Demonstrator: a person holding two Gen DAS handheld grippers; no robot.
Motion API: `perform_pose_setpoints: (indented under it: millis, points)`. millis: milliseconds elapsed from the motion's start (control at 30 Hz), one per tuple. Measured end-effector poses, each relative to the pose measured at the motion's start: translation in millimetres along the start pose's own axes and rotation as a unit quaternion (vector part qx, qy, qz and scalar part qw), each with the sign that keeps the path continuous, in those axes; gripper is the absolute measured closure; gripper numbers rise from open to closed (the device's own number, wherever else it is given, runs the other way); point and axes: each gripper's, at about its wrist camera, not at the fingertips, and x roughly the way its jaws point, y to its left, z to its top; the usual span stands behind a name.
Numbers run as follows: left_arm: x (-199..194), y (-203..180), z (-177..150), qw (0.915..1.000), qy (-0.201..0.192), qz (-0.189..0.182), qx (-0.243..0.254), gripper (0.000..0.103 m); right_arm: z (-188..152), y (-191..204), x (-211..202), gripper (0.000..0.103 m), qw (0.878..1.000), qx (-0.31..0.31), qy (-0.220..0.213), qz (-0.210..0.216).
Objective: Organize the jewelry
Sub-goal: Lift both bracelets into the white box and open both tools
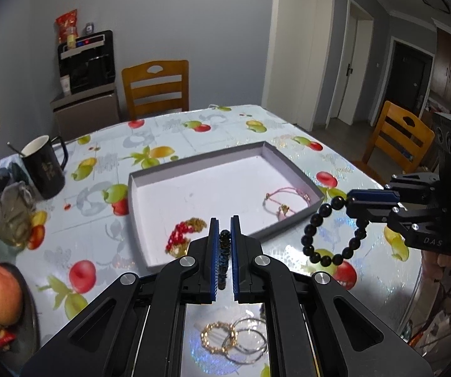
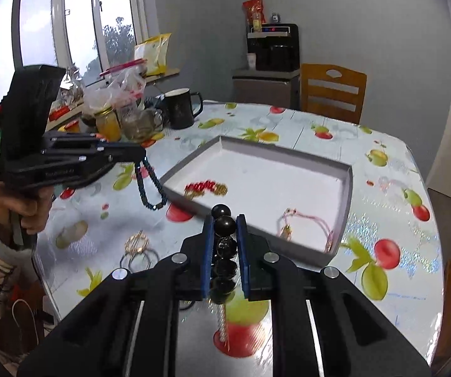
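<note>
We are gripping a small dark beaded bracelet (image 1: 224, 259) in our left gripper (image 1: 224, 220). Ahead, the grey tray (image 1: 194, 160) is holding red beads (image 1: 178, 235) and a pink cord bracelet (image 1: 285, 201). Our right gripper (image 1: 355, 202) is clamping a black bead bracelet (image 1: 332, 229) beside the tray's right edge.
</note>
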Motion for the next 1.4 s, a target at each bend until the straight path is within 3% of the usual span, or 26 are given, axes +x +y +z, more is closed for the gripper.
perform_pose_setpoints:
  millis: [333,633,933,1400]
  points:
    - [32,2,44,1.0000,-0.007,0.006,-0.001,0.095,47,-13,31,0.089,1.000,0.004,-0.014,-0.028]
    - [84,6,71,0.9998,0.008,0.017,-0.012,0.095,59,-21,80,0.089,0.999,0.016,-0.001,-0.035]
    - [129,26,49,0.9978,0.047,0.030,-0.035,0.095,35,-56,118,0.088,0.996,0.056,0.046,-0.047]
    - [148,65,5,0.9926,0.085,0.054,-0.068,0.095,3,-84,132,0.088,0.991,0.083,0.090,-0.062]
